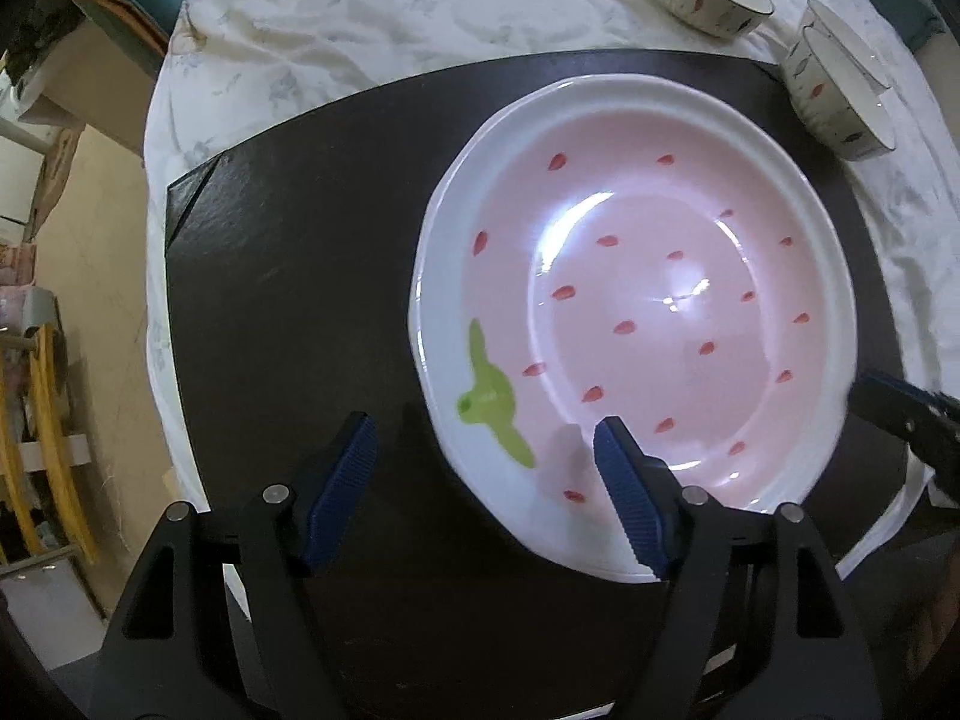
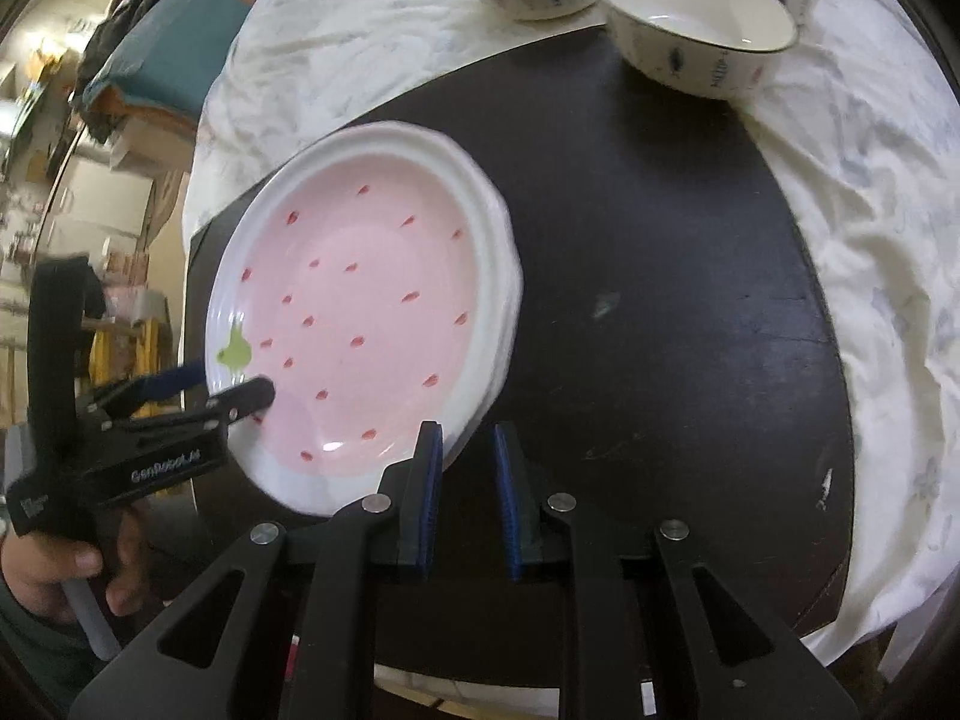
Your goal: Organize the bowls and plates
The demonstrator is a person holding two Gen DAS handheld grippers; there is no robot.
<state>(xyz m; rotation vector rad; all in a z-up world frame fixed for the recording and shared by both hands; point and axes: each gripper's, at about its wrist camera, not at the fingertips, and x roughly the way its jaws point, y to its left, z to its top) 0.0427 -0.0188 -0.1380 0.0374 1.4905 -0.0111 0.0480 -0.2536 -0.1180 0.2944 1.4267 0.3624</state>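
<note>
A pink strawberry-pattern plate (image 1: 636,312) with a white rim lies on a dark mat (image 1: 288,276); in the right wrist view it (image 2: 360,324) seems to top a stack of plates. My left gripper (image 1: 486,462) is open, its jaws straddling the plate's near rim by the green leaf mark, one finger (image 1: 618,468) over the plate. It also shows in the right wrist view (image 2: 222,390). My right gripper (image 2: 468,450) is slightly open and empty, beside the plate's right edge. Three white patterned bowls (image 2: 702,36) stand at the far right.
A wrinkled white cloth (image 1: 360,24) covers the round table under the mat. The table edge drops off to the left, with boxes and a yellow-framed rack (image 1: 48,450) on the floor side.
</note>
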